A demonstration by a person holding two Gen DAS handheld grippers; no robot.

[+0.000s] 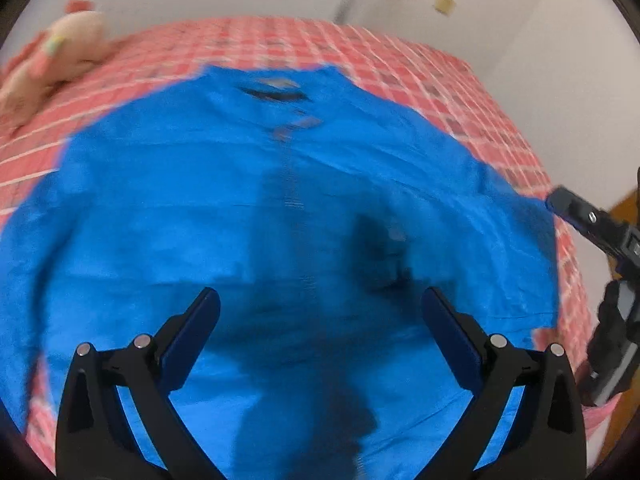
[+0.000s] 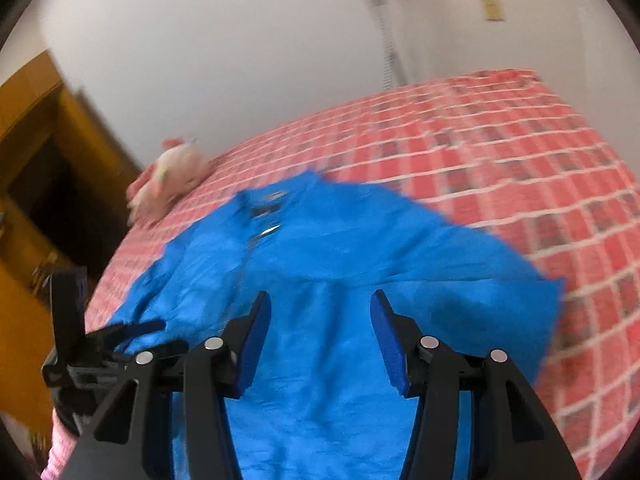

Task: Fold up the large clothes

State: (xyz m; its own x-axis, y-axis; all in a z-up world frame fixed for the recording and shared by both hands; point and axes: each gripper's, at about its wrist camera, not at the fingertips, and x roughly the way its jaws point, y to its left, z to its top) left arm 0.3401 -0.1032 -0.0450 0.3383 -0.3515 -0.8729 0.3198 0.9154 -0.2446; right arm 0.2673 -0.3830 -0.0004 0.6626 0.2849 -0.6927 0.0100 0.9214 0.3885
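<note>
Two wrist views, both motion-blurred; no brand, label or writing can be read in either. Blue jacket lies spread flat on the bed, on a red-and-white checked bedspread, collar end toward the far wall, zipper line running down the middle; a small pale patch and a dark slit sit near the collar, too blurred to read. Left gripper: jaws stand wide apart above the jacket's lower middle, nothing between the pads, fabric visible through the gap. Right gripper: jaws apart at a narrower spread, above the blue cloth, pads pressing on nothing. Left view only: the right gripper enters at the right edge, its blue-padded finger over the jacket's right edge where cloth meets bedspread; dark shadows of the tools fall on the jacket's centre. Right view only: the left gripper appears low at the left beside the jacket's near-left edge, a pink sleeve below it at the frame's bottom corner; a brown wooden cabinet stands left of the bed; the jacket's right sleeve or flank spreads out toward the right over the checks. Both views: a pink-and-cream plush toy rests on the bedspread beyond the jacket's left shoulder, apart from it; pale wall behind with a small yellowish wall plate.
</note>
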